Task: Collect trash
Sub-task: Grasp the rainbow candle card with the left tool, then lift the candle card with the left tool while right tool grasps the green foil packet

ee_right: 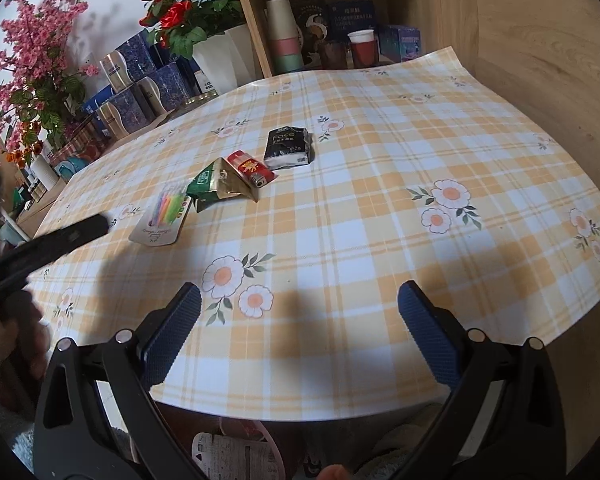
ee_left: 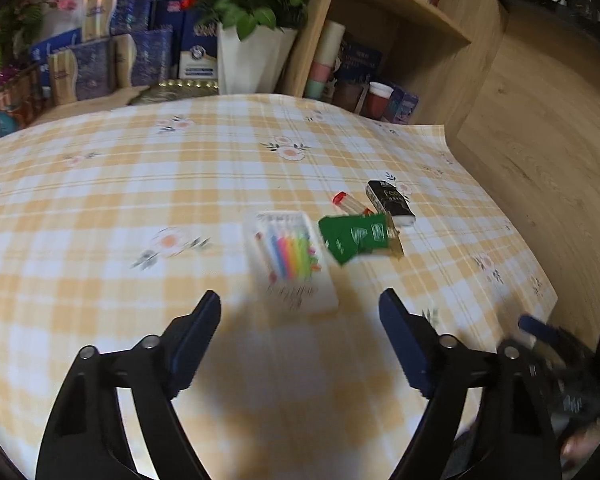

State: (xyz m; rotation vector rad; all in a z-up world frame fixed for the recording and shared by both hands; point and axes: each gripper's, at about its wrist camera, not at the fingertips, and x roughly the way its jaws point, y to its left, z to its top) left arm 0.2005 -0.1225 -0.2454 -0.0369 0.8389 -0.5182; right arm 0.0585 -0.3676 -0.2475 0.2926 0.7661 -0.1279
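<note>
Nearest the lens, the left gripper (ee_left: 300, 304) stood with its jaws wide apart and nothing between them, above the checked tablecloth (ee_left: 140, 200). Just beyond its tips lay the candle pack (ee_left: 290, 256), flat on the cloth. Touching that pack's far right edge was the crumpled green wrapper (ee_left: 356, 234), with the red lighter (ee_left: 350, 202) and the black tissue pack (ee_left: 390, 202) just behind it.

From the right wrist view, the right gripper (ee_right: 300, 298) also hung with jaws spread wide and empty over the cloth's near edge, well apart from the same cluster: candle pack (ee_right: 162, 216), green wrapper (ee_right: 216, 186), red lighter (ee_right: 250, 168), black tissue pack (ee_right: 288, 148). Farther back stood a white pot of red flowers (ee_right: 216, 56) and a wooden shelf (ee_right: 256, 20).
</note>
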